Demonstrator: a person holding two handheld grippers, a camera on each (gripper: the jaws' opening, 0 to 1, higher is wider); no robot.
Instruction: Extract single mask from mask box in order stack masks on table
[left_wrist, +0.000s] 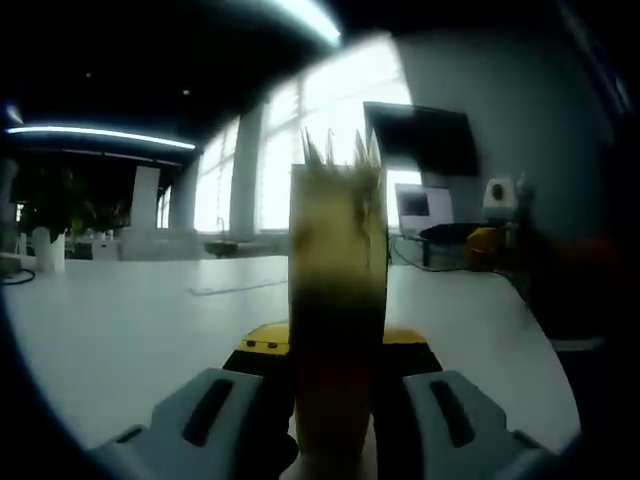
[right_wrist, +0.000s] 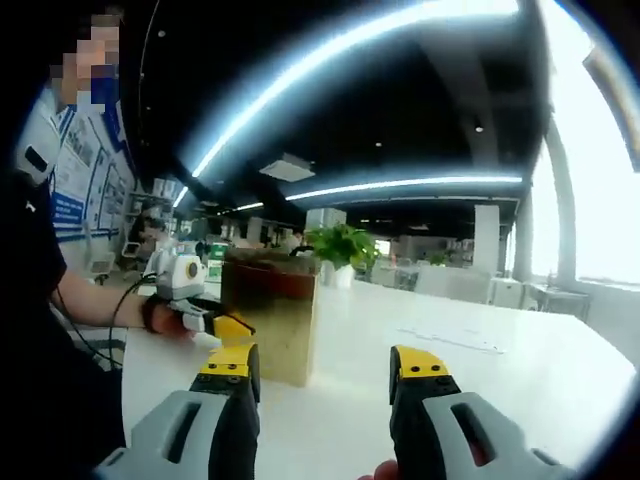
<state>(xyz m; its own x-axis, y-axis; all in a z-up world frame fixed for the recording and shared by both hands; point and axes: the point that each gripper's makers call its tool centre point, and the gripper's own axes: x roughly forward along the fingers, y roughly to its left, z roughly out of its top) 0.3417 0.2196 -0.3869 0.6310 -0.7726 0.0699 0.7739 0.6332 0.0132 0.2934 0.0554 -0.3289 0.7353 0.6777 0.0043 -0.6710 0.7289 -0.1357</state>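
The mask box (left_wrist: 338, 250) is a tall brown-gold carton standing on the white table (left_wrist: 120, 320). Pale jagged points stick out of its top. In the left gripper view I see it edge-on, with my left gripper (left_wrist: 335, 345) shut on its lower part, a yellow-tipped jaw on each side. In the right gripper view the same mask box (right_wrist: 270, 315) stands left of centre. The left gripper (right_wrist: 200, 315) clamps it from the left, held by a person's hand (right_wrist: 165, 320). My right gripper (right_wrist: 325, 375) is open, nearer than the box and slightly to its right, with nothing between its fingers.
A dark wall screen (left_wrist: 420, 138), a small monitor (left_wrist: 425, 205) and a yellow object (left_wrist: 483, 243) sit at the table's far end. A flat sheet (right_wrist: 450, 340) lies on the table (right_wrist: 480, 370) further out. A potted plant (right_wrist: 340, 245) stands behind the box.
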